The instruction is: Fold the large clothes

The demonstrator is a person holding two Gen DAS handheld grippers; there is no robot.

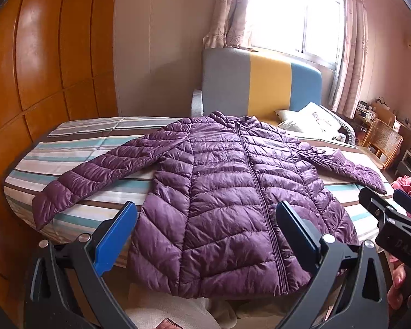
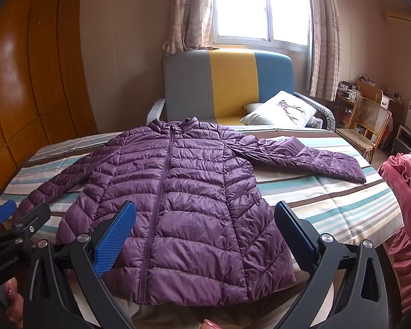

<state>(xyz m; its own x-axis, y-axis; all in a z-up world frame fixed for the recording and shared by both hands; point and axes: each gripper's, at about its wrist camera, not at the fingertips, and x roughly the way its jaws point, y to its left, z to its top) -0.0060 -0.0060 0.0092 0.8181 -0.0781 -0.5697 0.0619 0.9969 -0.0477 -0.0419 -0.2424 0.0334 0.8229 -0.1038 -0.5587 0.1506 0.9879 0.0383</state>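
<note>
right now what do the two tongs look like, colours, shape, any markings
Both are alike: black angular frames with triangular cutouts, silver round bolts at the joints, and flat blue pads with a fine dotted texture. The left tongs match the right tongs. Seen from the left wrist view, the right tool's black body carries pale lettering, too blurred to read. Fingertips with glossy pink nails show on the handles. No cables visible.

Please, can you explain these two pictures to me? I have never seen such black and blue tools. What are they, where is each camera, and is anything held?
A person holds one tool in each hand. Each tool carries its own camera, looking forward along two fingers with blue pads. One picture comes from the left gripper, the other from the right gripper. Each gripper also appears at the edge of the other's view. On the striped bed a purple puffer jacket lies flat, zipped, sleeves spread. Both grippers are open above its hem and hold nothing.
</note>
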